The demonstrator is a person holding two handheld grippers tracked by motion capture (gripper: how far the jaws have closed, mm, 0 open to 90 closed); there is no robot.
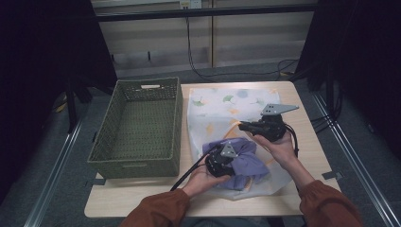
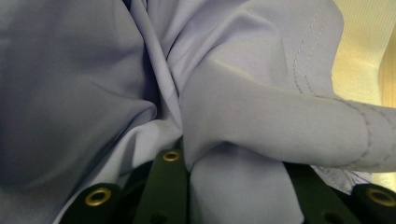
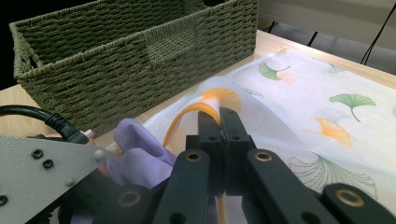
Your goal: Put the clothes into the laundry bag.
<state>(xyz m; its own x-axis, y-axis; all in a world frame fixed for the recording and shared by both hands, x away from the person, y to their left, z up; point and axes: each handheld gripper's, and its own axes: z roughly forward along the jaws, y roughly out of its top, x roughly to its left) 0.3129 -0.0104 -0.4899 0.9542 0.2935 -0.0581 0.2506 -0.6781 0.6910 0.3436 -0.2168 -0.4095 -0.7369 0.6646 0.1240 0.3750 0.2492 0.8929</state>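
High view: a lavender garment (image 1: 246,163) lies bunched on the near part of a translucent mesh laundry bag (image 1: 222,111) printed with green and orange ginkgo leaves, spread on the wooden table (image 1: 309,142); the left gripper (image 1: 221,158) is pressed into the garment's left side, and the right gripper (image 1: 243,126), held just beyond the garment, meets the bag at its orange-trimmed edge; an olive woven basket (image 1: 120,137) stands just left of the bag; both forearms wear rust-coloured sleeves (image 1: 156,210). Left gripper view: the lavender garment (image 2: 224,93) lies against the lens, a thick fold bulging between the two black jaws; the jaws stand slightly parted with cloth gathered between them, and whether the pads press on it cannot be told; a double row of stitching runs along a hem at right. Right gripper view: the right gripper (image 3: 219,119) has its jaws drawn together on the orange trim of the laundry bag (image 3: 299,107), lifting it into a small arch; the garment (image 3: 137,151) sits just left of the jaws, beside the left gripper's grey plate; the basket (image 3: 116,60) stands behind. No lettering or label is legible in these views.
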